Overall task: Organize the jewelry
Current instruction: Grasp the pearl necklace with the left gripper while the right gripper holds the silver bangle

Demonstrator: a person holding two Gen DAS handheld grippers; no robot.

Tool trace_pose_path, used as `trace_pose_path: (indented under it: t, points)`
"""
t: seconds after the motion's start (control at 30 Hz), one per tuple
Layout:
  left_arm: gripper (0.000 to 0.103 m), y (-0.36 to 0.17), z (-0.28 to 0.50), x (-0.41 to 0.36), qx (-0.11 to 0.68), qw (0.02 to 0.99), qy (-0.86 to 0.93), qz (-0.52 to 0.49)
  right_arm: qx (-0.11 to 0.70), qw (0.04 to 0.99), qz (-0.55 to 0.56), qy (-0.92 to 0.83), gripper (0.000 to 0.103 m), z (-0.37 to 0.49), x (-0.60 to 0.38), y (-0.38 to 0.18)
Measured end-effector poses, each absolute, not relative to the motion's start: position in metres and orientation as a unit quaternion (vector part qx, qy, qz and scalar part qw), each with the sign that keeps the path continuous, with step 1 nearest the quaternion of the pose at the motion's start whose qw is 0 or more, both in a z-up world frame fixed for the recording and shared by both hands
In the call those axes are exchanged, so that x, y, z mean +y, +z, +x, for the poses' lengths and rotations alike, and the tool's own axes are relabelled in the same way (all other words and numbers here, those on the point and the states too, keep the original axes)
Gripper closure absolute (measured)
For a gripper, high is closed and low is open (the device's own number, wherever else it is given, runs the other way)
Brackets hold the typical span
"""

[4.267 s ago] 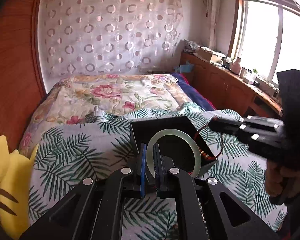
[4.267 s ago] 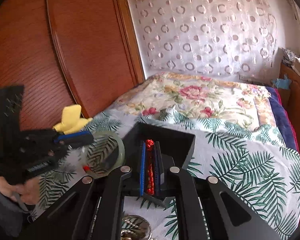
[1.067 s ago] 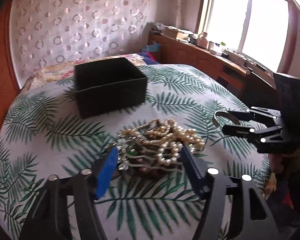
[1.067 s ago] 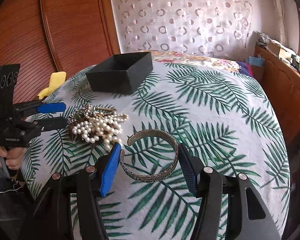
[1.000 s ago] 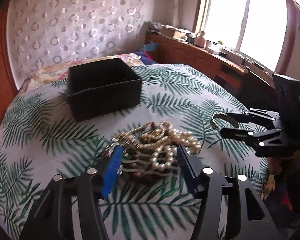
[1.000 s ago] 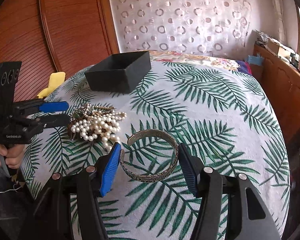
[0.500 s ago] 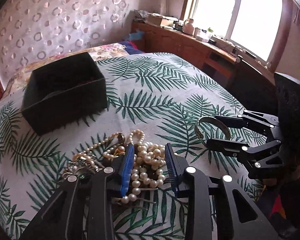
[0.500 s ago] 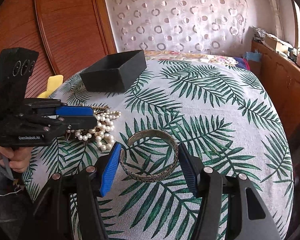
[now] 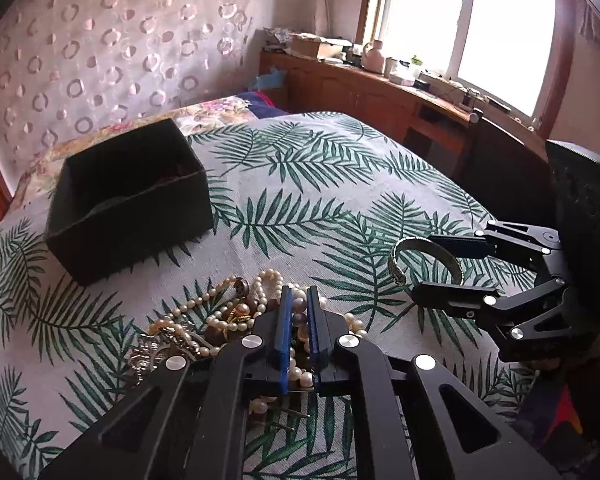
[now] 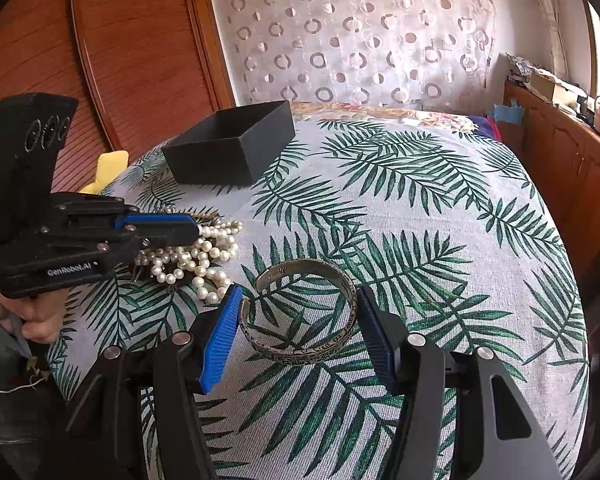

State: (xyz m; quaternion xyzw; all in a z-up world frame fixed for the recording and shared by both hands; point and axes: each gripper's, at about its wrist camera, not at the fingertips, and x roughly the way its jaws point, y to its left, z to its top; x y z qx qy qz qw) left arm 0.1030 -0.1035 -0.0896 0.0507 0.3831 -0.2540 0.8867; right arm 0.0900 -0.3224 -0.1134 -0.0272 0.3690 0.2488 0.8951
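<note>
A heap of pearl necklaces (image 9: 236, 316) lies on the palm-leaf cloth, also in the right wrist view (image 10: 204, 256). My left gripper (image 9: 298, 312) is shut on a pearl strand in that heap; it shows in the right wrist view (image 10: 172, 232). A silver cuff bracelet (image 10: 300, 312) lies flat between the pads of my right gripper (image 10: 298, 320), which is open around it with small gaps each side. The cuff (image 9: 424, 260) and right gripper (image 9: 432, 266) show in the left wrist view. A black open box (image 9: 128, 196) stands behind the heap, also seen from the right (image 10: 232, 144).
The table (image 10: 460, 240) is round, with edges falling away at right and front. A yellow plush toy (image 10: 106, 170) lies at its left edge. A wooden wardrobe (image 10: 120, 40), a bed and a wooden sideboard (image 9: 380, 92) surround it.
My left gripper has moved down into the pearl heap and closed from wide open to shut on a strand. My right gripper stays open around the cuff, barely moved.
</note>
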Motion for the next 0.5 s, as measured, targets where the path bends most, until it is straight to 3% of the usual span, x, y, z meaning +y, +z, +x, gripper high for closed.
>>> trace_pose_path:
  t: [0.5]
  points:
    - [0.097, -0.016, 0.093, -0.073, 0.319, 0.915, -0.247, 0.006, 0.351, 0.899, -0.036, 0.261, 0.042, 0.084, -0.309, -0.092]
